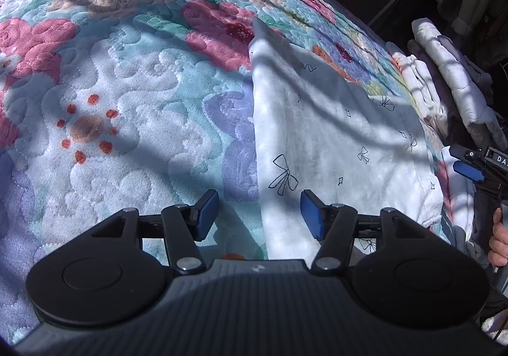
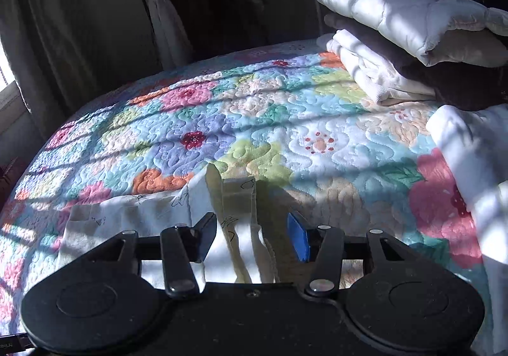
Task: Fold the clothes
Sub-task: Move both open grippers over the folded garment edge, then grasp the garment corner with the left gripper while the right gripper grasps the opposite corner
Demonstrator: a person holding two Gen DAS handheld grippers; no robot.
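Observation:
A white garment with small black bow prints [image 1: 333, 134] lies flat on the floral quilt [image 1: 127, 86]. My left gripper [image 1: 259, 216] is open, low over the garment's near left edge, holding nothing. The right gripper shows at the far right of the left wrist view [image 1: 470, 165]. In the right wrist view the same garment [image 2: 133, 213] lies at the lower left, with a bunched, raised part [image 2: 238, 213] standing between the open jaws of my right gripper [image 2: 252, 238]. The pads do not touch the cloth.
A stack of folded clothes, white and dark [image 2: 397, 48], sits at the quilt's right side; it also shows in the left wrist view [image 1: 444, 70]. Another white cloth [image 2: 476, 165] lies at the right. A clothes rack [image 2: 165, 7] stands beyond the bed.

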